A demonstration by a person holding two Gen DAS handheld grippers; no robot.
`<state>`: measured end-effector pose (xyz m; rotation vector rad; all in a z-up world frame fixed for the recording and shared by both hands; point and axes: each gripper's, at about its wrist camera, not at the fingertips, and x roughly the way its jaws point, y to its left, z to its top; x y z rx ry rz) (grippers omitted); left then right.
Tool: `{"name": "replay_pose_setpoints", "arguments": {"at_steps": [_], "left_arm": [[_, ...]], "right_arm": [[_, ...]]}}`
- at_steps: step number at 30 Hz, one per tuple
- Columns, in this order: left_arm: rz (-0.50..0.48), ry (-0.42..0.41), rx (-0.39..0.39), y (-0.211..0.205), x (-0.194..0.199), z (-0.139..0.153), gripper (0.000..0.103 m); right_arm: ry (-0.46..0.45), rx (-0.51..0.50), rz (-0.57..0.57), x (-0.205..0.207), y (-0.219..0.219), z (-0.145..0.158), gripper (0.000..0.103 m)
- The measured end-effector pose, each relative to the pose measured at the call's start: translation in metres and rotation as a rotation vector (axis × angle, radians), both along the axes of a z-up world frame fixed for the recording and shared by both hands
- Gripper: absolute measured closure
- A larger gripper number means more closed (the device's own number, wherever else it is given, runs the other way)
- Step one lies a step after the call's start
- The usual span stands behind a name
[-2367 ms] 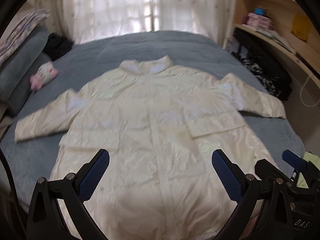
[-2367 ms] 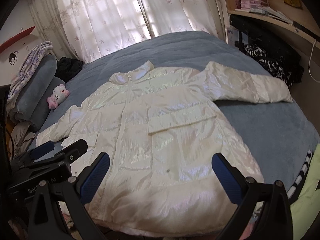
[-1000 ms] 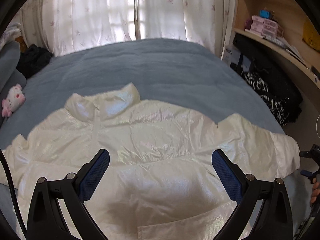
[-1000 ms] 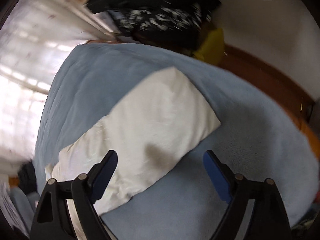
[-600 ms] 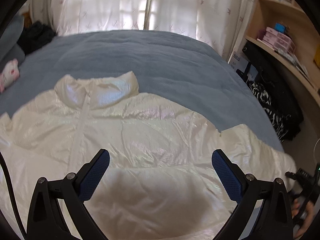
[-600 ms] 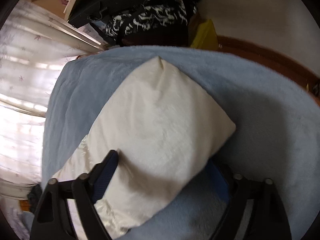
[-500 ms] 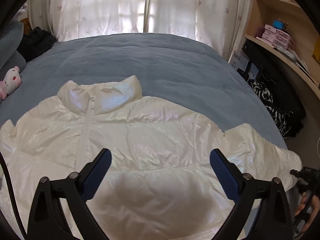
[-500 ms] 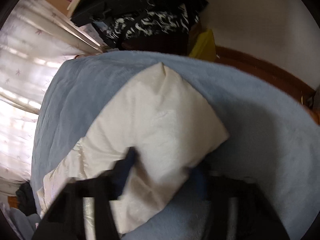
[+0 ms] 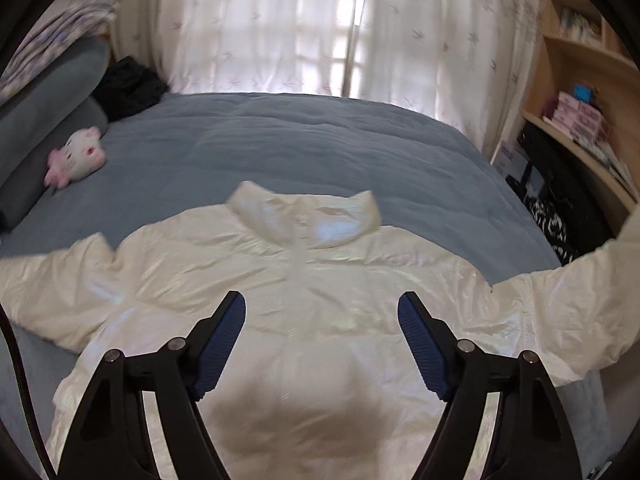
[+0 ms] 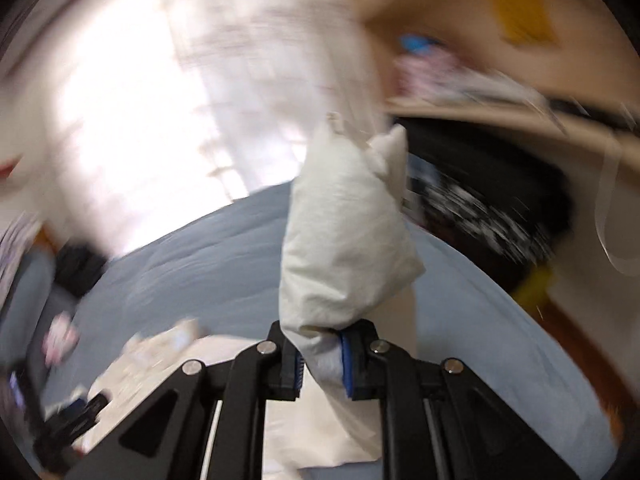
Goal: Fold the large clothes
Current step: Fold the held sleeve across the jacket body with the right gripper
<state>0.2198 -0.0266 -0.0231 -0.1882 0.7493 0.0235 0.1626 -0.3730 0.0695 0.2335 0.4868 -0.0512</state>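
Note:
A shiny cream-white padded jacket [image 9: 304,280] lies front-up on the blue bed [image 9: 312,140], collar toward the window. My left gripper [image 9: 322,344] is open and empty, hovering above the jacket's chest. The jacket's right sleeve [image 9: 592,280] is lifted off the bed at the right edge of the left wrist view. My right gripper [image 10: 322,364] is shut on that sleeve's cuff end [image 10: 344,232], which stands up out of the jaws. The right wrist view is motion-blurred.
A pink and white plush toy [image 9: 76,156] and grey pillows [image 9: 44,120] lie at the bed's left. Dark clothes [image 9: 130,86] sit by the curtains. Wooden shelves [image 9: 592,128] with boxes and black patterned clothing [image 9: 560,220] stand at the right.
My right gripper has shut on the sleeve cuff and lifted it off the bed, swinging up. My left gripper has shifted so the collar is centred, and its jaws stand narrower.

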Motion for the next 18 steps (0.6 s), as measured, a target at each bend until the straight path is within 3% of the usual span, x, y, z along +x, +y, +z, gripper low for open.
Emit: {"name": "replay_pose_setpoints", "arguments": {"at_steps": [3,7,8,14,18], "left_arm": [[0.024,-0.003,-0.028,0.028,-0.018,-0.004,0.026],[0.019,0.038,-0.043,0.056,-0.035,-0.023,0.026],[0.011,0.05,-0.054,0.061,-0.039,-0.029,0.026],[-0.044,0.133,-0.127,0.072,-0.056,-0.067,0.026],[-0.084,0.18,-0.2,0.071,-0.058,-0.086,0.026]], "right_arm": [[0.014,-0.079,0.122,-0.005,0.074,-0.002,0.084],[0.162,-0.089,0.306,-0.005,0.156,-0.055,0.053],[0.202,-0.074,0.331,-0.006,0.17,-0.072,0.05],[0.503,0.062,0.421,-0.019,0.204,-0.165,0.05],[0.589,0.156,0.391,-0.044,0.185,-0.194,0.05]]}}
